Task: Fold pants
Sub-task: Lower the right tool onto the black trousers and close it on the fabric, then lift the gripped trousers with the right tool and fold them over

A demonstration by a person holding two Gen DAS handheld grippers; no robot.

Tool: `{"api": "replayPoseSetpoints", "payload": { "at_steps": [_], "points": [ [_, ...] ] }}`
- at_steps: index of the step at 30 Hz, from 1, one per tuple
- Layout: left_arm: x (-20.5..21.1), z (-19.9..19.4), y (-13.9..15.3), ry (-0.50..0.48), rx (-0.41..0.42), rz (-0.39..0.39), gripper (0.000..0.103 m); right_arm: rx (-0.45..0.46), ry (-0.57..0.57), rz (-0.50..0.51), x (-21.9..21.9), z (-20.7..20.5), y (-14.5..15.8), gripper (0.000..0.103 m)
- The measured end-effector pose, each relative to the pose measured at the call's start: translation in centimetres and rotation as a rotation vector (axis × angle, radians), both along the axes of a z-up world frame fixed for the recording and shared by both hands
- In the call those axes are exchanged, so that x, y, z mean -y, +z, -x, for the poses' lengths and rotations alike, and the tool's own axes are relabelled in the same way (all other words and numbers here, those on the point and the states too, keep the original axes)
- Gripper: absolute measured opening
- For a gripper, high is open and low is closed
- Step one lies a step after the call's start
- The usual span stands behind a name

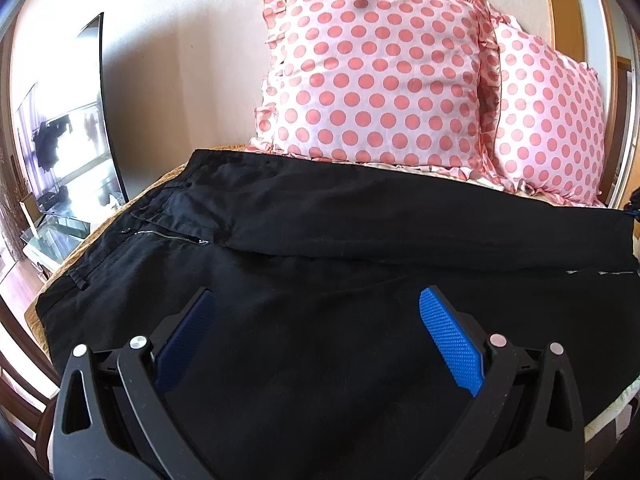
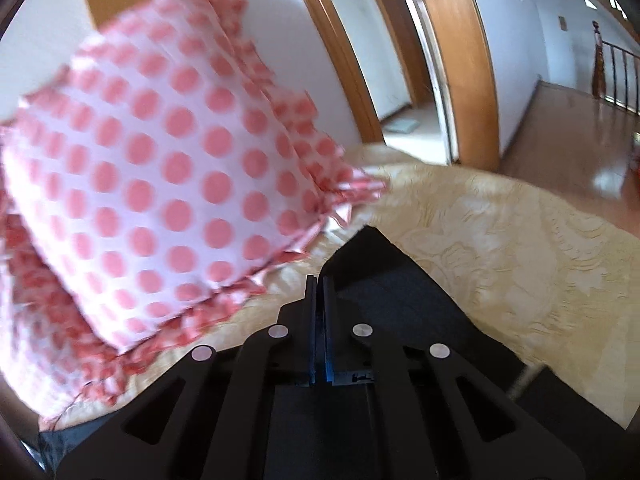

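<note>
Right gripper (image 2: 319,280) pinched a pants (image 1: 320,220) hem at lower centre – left gripper (image 1: 318,312) hung spread – first fold started, likely needing a carry-over next.

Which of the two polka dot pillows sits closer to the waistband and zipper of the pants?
The bigger-looking pillow, on the left in the left wrist view; the other pillow stands toward the far leg end of the pants.

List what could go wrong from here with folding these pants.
1. The right tool is shut at the pants' hem edge; thin fabric may slip out mid-lift.
2. The polka-dot pillows lie close behind the far leg; a swung leg might snag them.
3. The left tool hangs open, so the waist end may drag.
</note>
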State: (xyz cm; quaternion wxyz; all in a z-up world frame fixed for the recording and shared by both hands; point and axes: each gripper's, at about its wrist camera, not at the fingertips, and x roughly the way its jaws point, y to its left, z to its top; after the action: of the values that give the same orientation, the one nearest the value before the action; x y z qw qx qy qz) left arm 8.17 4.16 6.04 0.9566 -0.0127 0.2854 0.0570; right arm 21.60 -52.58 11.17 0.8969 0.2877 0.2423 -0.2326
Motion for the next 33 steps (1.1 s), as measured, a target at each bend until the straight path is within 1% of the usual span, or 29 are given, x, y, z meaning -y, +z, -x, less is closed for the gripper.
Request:
{"api": "replayPoseSetpoints", "payload": {
  "at_steps": [3, 6, 8, 9, 12, 13, 17, 19, 22, 25, 29, 30, 31, 33],
  "points": [
    [0.2, 0.8, 0.4, -0.008, 0.011, 0.002, 0.101, 0.068, 0.029, -0.009, -1.2, 3.8, 1.1, 0.003],
    [0.6, 1.5, 0.8, -0.019, 0.021, -0.002, 0.101, 0.132, 0.073, -0.042, -3.2, 9.3, 1.5, 0.003],
    [0.8, 1.9, 0.9, -0.025, 0.026, -0.004, 0.101, 0.137, 0.087, -0.055, -4.0, 11.8, 0.9, 0.003],
    [0.9, 2.1, 1.0, -0.029, 0.029, -0.002, 0.101, 0.136, 0.091, -0.07, -4.6, 13.6, 0.1, 0.003],
    [1.2, 2.5, 1.2, -0.041, 0.035, -0.001, 0.101, 0.111, 0.087, -0.111, -5.3, 16.3, -2.1, 0.003],
    [1.3, 2.6, 1.2, -0.044, 0.036, -0.003, 0.101, 0.093, 0.086, -0.138, -5.3, 17.1, -3.2, 0.003],
    [1.7, 2.8, 1.3, -0.055, 0.035, -0.01, 0.101, 0.073, 0.072, -0.221, -4.6, 18.5, -5.6, 0.003],
    [1.8, 3.0, 1.3, -0.055, 0.036, -0.012, 0.101, 0.068, 0.074, -0.274, -4.2, 18.4, -6.2, 0.004],
    [1.8, 3.1, 1.3, -0.047, 0.035, -0.015, 0.101, 0.065, 0.076, -0.308, -4.1, 18.7, -6.6, 0.005],
    [1.7, 3.0, 1.3, -0.041, 0.031, -0.015, 0.101, 0.088, 0.075, -0.349, -3.8, 19.0, -6.8, 0.005],
    [1.7, 2.9, 1.2, -0.04, 0.022, -0.017, 0.101, 0.124, 0.069, -0.439, -3.2, 19.3, -7.4, 0.006],
    [1.7, 2.8, 1.1, -0.041, 0.021, -0.019, 0.101, 0.129, 0.067, -0.456, -3.0, 19.4, -7.5, 0.011],
    [1.8, 2.8, 1.1, -0.04, 0.021, -0.022, 0.101, 0.135, 0.06, -0.469, -2.9, 19.7, -7.7, 0.021],
    [1.9, 2.8, 1.0, -0.039, 0.019, -0.024, 0.101, 0.155, 0.056, -0.472, -2.9, 20.0, -7.6, 0.025]
  ]
}}
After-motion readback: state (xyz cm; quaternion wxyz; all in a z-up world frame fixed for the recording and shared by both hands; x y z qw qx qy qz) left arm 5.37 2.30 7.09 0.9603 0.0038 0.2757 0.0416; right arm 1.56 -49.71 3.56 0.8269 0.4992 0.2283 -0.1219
